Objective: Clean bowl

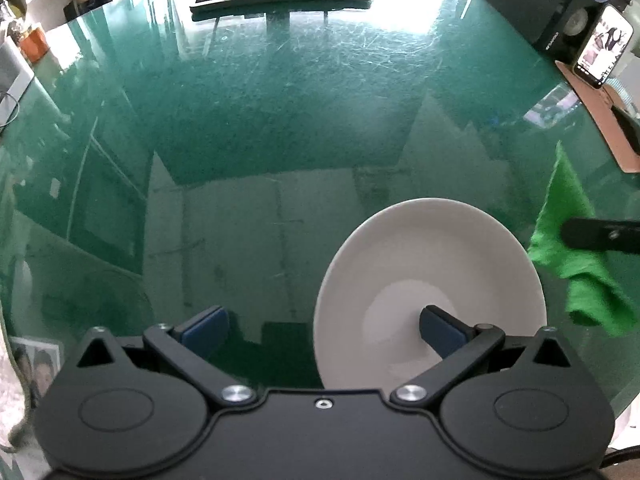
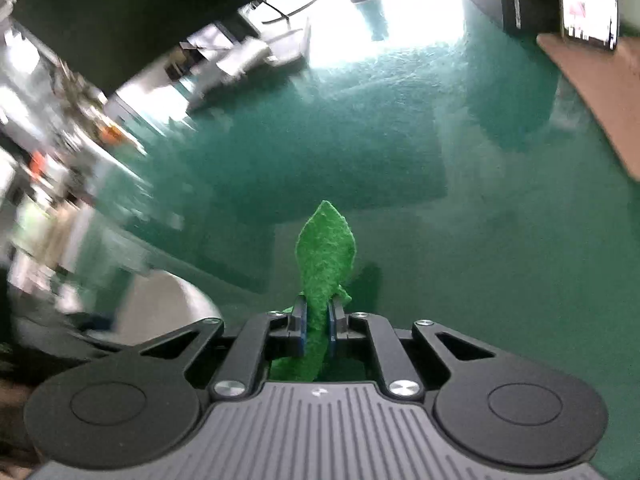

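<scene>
While the left claw (image 1: 322, 330) is held over the glossy green glass tabletop (image 1: 280, 128) with its jaws spread wide apart, one blue-padded finger (image 1: 442, 330) is seen inside the white, round, shallow ceramic bowl (image 1: 430, 280) and the other finger (image 1: 204, 330) is seen outside it, over bare glass; whether the inner pad touches the bowl cannot be told. The bowl is set upright on the tabletop, toward the near edge and to the right of the middle in the left wrist view. Just beside the bowl's right rim, a bright green, fuzzy cleaning cloth (image 1: 568, 240) is seen, crossed by a black finger of the other tool. In the right wrist view, the right claw (image 2: 316, 328) is shown closed together on that green cloth (image 2: 324, 256), which is pinched between the two blue pads so that a pointed fold stands up beyond the fingertips and the rest hangs below them. A blurred part of the white bowl (image 2: 168, 308) is visible at the lower left of that view. At the far right corner of the tabletop, a black speaker box (image 1: 552, 4) and a lit phone (image 1: 604, 50) are placed, the phone propped over a brown cardboard piece (image 1: 604, 128).
</scene>
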Action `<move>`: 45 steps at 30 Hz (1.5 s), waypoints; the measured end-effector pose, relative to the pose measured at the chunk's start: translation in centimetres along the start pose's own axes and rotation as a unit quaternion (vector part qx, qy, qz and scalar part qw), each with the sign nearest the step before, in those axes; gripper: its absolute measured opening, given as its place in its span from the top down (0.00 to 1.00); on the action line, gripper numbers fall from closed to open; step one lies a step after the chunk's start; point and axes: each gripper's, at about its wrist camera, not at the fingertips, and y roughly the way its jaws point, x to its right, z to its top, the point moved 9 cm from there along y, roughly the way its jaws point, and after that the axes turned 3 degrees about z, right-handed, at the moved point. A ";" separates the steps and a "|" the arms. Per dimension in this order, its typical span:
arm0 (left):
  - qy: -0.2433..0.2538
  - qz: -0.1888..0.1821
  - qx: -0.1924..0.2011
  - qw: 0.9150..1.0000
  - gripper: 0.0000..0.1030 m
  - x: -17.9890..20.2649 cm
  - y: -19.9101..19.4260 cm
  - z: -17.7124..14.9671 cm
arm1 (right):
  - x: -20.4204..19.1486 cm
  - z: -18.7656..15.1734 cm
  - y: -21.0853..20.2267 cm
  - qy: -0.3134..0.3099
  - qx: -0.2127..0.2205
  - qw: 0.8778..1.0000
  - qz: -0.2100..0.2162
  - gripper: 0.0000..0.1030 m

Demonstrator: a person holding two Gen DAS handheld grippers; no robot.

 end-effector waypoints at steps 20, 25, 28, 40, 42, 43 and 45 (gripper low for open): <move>0.064 -0.030 -0.023 0.997 0.00 2.1 0.2 -0.2 | -2.8 -0.3 0.3 -0.052 -0.036 0.998 0.004 0.86; 0.059 -0.031 -0.006 0.998 0.00 2.1 0.3 0.2 | -2.7 -0.4 0.1 -0.051 -0.035 0.998 0.002 0.85; 0.052 -0.030 0.007 0.998 0.00 2.1 0.3 0.4 | -2.8 -0.4 0.1 -0.050 -0.033 0.998 0.003 0.85; 0.054 -0.038 -0.004 0.998 0.32 2.3 -0.2 0.9 | -3.5 0.3 -0.2 -0.055 -0.021 0.998 0.010 0.85; 0.061 -0.016 0.002 0.998 0.64 2.1 -1.1 1.1 | -3.7 0.5 -0.5 -0.056 -0.018 0.998 0.011 0.85; 0.067 0.003 0.005 0.998 0.76 1.9 -1.6 1.3 | -3.7 0.6 -0.6 -0.055 -0.017 0.998 0.013 0.85; 0.065 0.012 0.003 0.998 0.77 1.7 -1.7 1.4 | -3.7 0.6 -0.6 -0.054 -0.017 0.998 0.013 0.85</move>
